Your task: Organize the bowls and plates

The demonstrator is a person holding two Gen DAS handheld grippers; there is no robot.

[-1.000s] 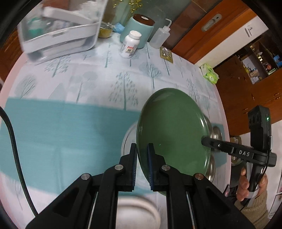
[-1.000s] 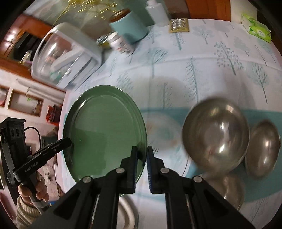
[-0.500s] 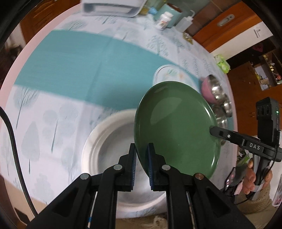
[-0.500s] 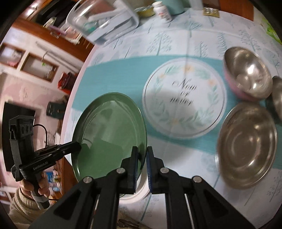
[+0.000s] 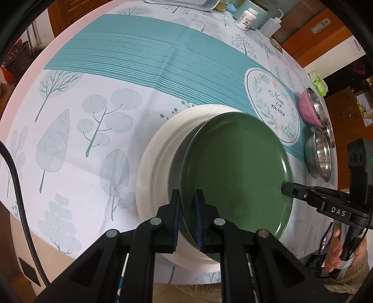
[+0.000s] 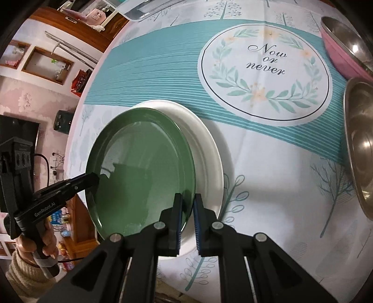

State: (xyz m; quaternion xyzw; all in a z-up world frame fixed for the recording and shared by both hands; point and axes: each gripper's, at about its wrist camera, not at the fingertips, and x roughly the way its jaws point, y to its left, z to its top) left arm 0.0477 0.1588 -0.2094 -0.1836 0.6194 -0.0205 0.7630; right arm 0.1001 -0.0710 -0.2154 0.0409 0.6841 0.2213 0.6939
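A green plate (image 5: 235,172) is held by both grippers at opposite rims, just above a white plate (image 5: 160,149) near the table's front edge. My left gripper (image 5: 187,205) is shut on the green plate's near rim; my right gripper (image 5: 285,187) grips its far rim in this view. In the right wrist view my right gripper (image 6: 187,209) is shut on the green plate (image 6: 139,172), the white plate (image 6: 207,142) lies under it, and my left gripper (image 6: 93,179) holds the opposite rim.
Steel bowls (image 5: 319,151) and a pink-sided bowl (image 5: 313,107) stand at the right; they also show in the right wrist view (image 6: 359,139). A round printed mat (image 6: 264,74) lies behind the plates. Bottles and a jar (image 5: 247,15) stand at the back.
Both grippers have carried the green plate toward the table's front and lowered it over the white plate. The grip on both rims is unchanged.
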